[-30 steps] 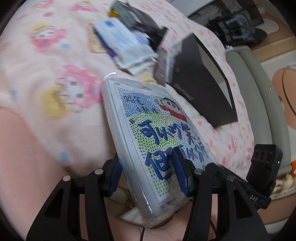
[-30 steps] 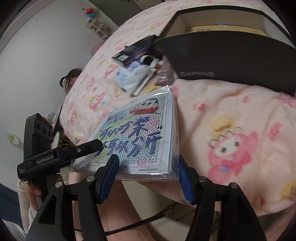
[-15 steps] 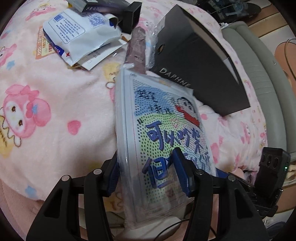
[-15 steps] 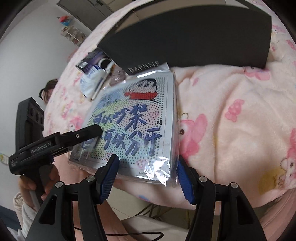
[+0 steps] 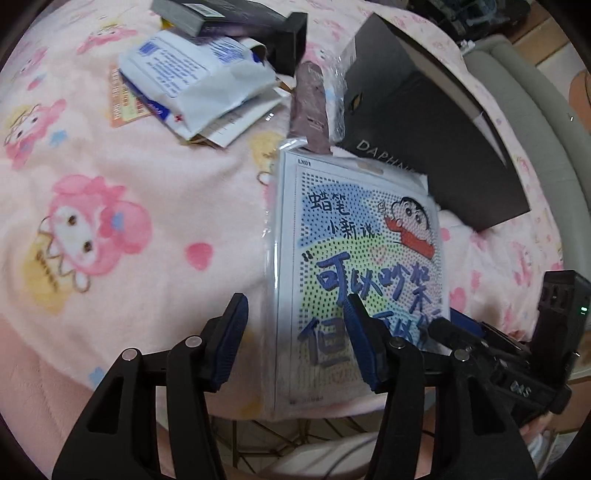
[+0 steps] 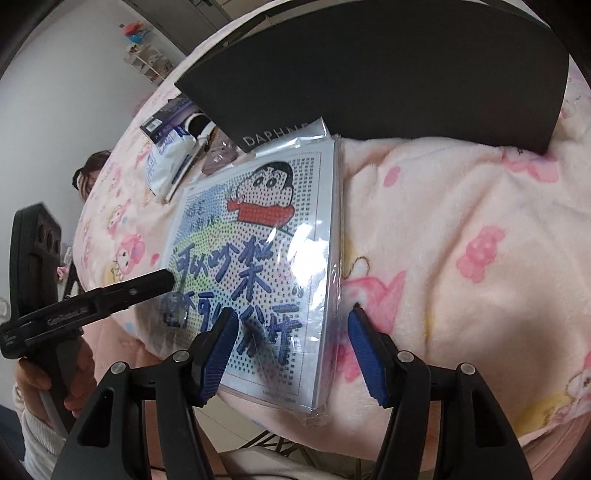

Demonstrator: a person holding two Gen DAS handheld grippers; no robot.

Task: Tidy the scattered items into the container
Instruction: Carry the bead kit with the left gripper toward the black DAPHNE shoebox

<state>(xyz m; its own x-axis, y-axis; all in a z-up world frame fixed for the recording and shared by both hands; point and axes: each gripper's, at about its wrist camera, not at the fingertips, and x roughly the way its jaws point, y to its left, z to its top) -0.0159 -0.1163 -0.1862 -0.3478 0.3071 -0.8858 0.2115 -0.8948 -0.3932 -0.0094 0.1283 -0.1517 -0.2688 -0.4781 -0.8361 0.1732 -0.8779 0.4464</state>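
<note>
A flat plastic-wrapped cartoon bead kit [image 5: 362,240] [image 6: 266,236] lies on the pink blanket [image 5: 129,177], its far end against the front corner of the black DAPHNE box [image 5: 424,129] [image 6: 369,74]. My left gripper [image 5: 295,306] straddles the kit's left edge. One finger is over the printed face, and the other stands clear of the edge by a small gap. At the kit's right edge my right gripper [image 6: 293,317] stands the same way, with a gap beside its outer finger. Both are open and no pad presses the kit.
Beyond the kit lie a white-and-blue pouch [image 5: 192,77], a dark flat box [image 5: 236,22], a brownish packet [image 5: 310,107] and an orange card [image 5: 122,99]. A grey padded rail [image 5: 535,110] runs right of the bed. A person's hand [image 6: 55,376] holds the left gripper.
Both grippers and the kit moved forward and down, from off the bed's near edge onto the blanket up against the black box. Gaps now show between the outer fingers and the kit's edges.
</note>
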